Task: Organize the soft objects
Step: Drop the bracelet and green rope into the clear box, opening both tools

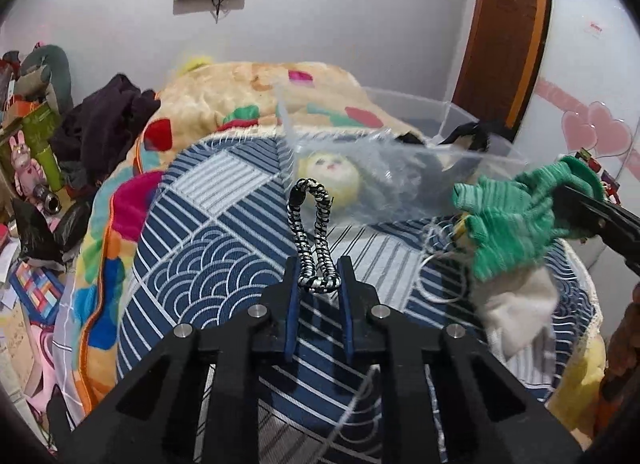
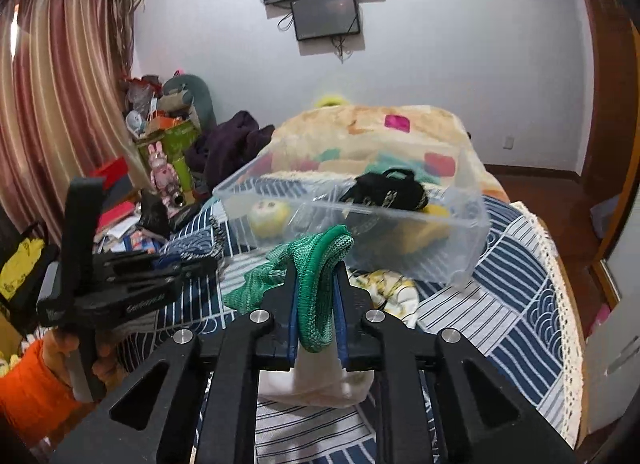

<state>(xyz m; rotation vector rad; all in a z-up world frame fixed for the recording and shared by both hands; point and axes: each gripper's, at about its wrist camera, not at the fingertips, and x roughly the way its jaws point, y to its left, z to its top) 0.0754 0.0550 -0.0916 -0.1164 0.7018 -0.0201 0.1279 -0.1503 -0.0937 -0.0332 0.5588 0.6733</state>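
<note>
My left gripper [image 1: 318,270] is shut on a black-and-white braided hair tie [image 1: 314,238], held above the blue patterned bed cover; it shows from the side in the right wrist view [image 2: 200,260]. My right gripper [image 2: 318,264] is shut on a green knitted glove [image 2: 316,284], which also shows in the left wrist view [image 1: 508,220]. A clear plastic bin [image 2: 452,240] stands on the bed ahead, holding a yellow-faced plush [image 2: 268,212] and a black soft item [image 2: 384,188]. The bin [image 1: 484,132] sits beyond the hair tie.
A white cloth [image 2: 316,384] lies under the right gripper, a patterned cloth [image 2: 392,288] beside it. A folded colourful blanket [image 1: 248,100] and dark clothes [image 1: 108,120] lie at the far end of the bed. Clutter fills the floor at left [image 1: 28,192].
</note>
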